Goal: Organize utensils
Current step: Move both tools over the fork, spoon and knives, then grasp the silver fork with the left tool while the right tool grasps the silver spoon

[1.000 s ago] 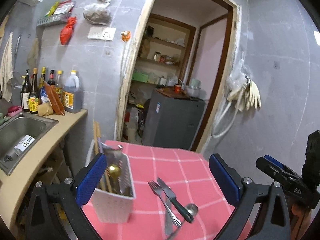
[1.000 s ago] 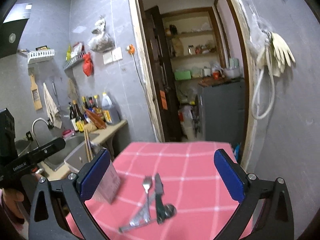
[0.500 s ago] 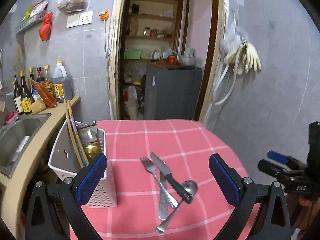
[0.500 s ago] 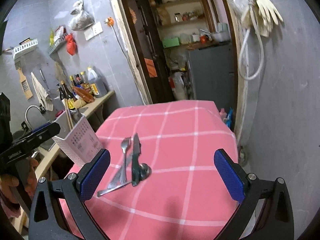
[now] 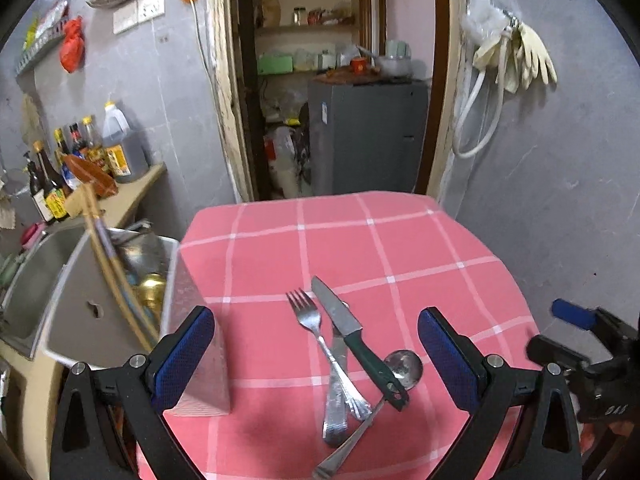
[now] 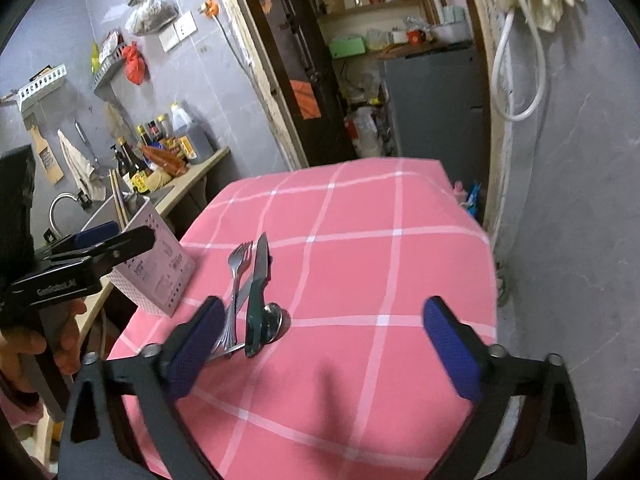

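A fork [image 5: 311, 326], a green-handled knife [image 5: 362, 350], a spoon [image 5: 402, 366] and another steel utensil [image 5: 336, 408] lie crossed in a pile on the pink checked tablecloth [image 5: 360, 248]. A white perforated utensil holder [image 5: 192, 320] stands at the table's left edge with chopsticks [image 5: 108, 272] and several utensils inside. My left gripper [image 5: 316, 356] is open above the pile. My right gripper [image 6: 324, 348] is open, the pile [image 6: 252, 300] by its left finger; the holder [image 6: 156, 276] is at left.
A counter with a steel sink [image 5: 32, 280] and sauce bottles [image 5: 80, 164] runs along the left. A doorway with a grey fridge [image 5: 368, 136] is behind the table. A grey wall with hanging gloves [image 5: 520, 56] is at right.
Both grippers have risen and tilted down toward the table, so the utensil pile and holder now appear nearer and from above. Nothing on the table has moved.
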Available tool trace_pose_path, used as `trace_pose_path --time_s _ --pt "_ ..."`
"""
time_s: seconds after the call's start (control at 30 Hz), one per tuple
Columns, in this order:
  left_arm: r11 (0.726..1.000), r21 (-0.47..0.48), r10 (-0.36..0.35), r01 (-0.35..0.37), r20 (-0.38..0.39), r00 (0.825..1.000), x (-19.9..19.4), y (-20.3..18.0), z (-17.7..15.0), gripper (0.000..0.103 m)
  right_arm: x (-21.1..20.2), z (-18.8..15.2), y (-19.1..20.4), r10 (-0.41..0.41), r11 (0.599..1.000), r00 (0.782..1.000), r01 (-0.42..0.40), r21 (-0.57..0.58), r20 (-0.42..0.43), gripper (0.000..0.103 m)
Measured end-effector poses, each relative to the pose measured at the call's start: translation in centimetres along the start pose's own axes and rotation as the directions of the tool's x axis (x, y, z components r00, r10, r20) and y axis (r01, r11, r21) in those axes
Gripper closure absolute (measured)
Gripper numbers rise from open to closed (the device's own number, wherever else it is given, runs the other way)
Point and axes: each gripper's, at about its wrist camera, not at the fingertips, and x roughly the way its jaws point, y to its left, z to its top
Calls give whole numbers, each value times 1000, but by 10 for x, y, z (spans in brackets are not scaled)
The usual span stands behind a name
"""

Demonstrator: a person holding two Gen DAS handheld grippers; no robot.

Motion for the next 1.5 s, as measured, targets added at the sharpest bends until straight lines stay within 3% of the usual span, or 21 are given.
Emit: trace_pose_path --time_s 0.1,0.23,0.5,0.67,0.83,0.93,1.03,1.13,1.2,1.33,1.5 --pt "1000 -13 -14 13 -45 999 18 -4 2 8 20 -3 0 23 1000 999 -23 15 -45 33" --pt "997 -72 -41 32 -134 990 49 -1 2 18 43 -8 3 56 998 995 -54 27 -88 42" --pt "988 -151 -59 15 -291 955 105 9 -8 38 89 -16 21 124 992 975 -120 33 -185 65" --pt "978 -206 -73 0 -350 934 132 17 -12 45 109 -25 26 140 990 962 -130 60 -233 71" --pt "967 -254 -83 -18 -380 921 149 24 -12 53 121 -28 31 154 988 953 -142 67 -262 73" --pt "957 -292 -116 -5 -394 912 159 27 -11 69 128 -27 34 157 988 945 -147 55 -288 78" --pt "950 -313 -129 2 -386 913 159 29 -9 77 135 -25 34 165 986 934 -153 62 -316 86" --pt "947 -322 -142 12 -383 913 158 29 -8 78 139 -24 36 176 984 925 -164 67 -335 88" --pt "946 -325 -149 18 -383 912 157 30 -8 78 140 -23 37 175 985 923 -162 66 -343 98" --pt "944 -328 -172 44 -374 911 150 30 -11 78 139 -25 34 180 983 921 -155 99 -347 99" --pt "950 -299 -197 94 -337 921 139 31 -6 78 120 -25 29 133 988 942 -103 111 -308 100"
